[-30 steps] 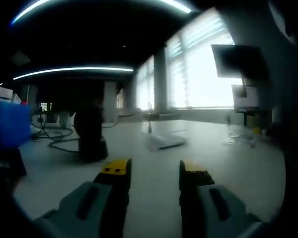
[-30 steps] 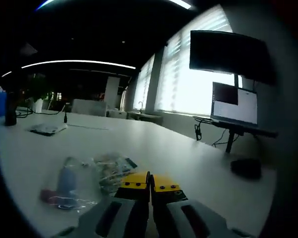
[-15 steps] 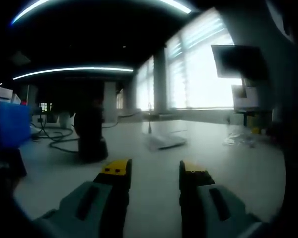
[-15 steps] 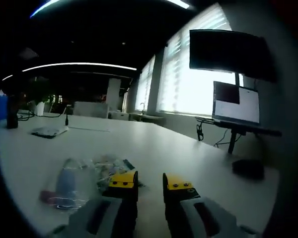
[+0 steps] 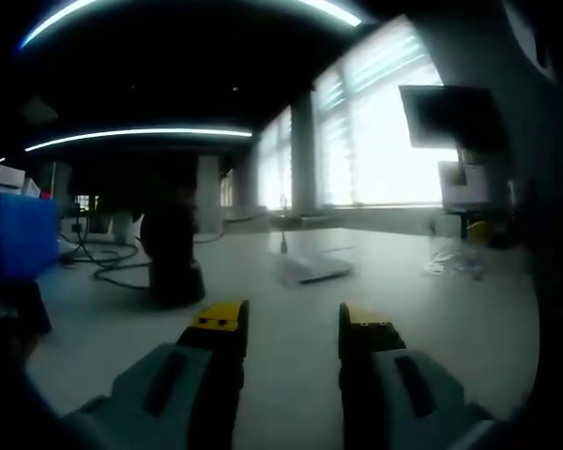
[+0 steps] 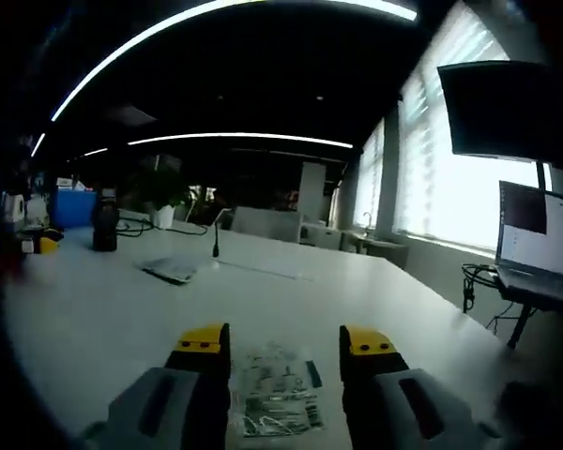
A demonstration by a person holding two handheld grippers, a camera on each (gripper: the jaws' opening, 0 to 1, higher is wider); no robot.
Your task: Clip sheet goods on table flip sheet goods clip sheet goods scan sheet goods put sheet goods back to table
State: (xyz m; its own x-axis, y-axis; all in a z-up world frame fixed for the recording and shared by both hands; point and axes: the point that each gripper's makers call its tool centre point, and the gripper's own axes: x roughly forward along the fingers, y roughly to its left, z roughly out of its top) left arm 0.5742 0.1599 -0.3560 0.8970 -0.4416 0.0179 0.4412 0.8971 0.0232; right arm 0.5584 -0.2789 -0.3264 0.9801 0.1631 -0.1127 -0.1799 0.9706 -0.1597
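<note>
Right gripper spread wide, holding nothing; clear sheet packet flat on white table between its jaws; left gripper equally open, empty; dark scanner ahead-left.

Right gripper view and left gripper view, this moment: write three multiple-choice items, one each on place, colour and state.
1. Where does the clear packet lie?
A. on the white table, between the right gripper's jaws
B. on the laptop
C. beside the dark stand
2. What colour are the jaw tips of the left gripper?
A. red
B. yellow
C. green
3. How do the right gripper's jaws stand?
A. shut on the packet
B. shut on nothing
C. apart, holding nothing
Key: 1 A, the packet rests flat between the jaws; 2 B, both tips are yellow; 3 C, a wide gap shows.
</note>
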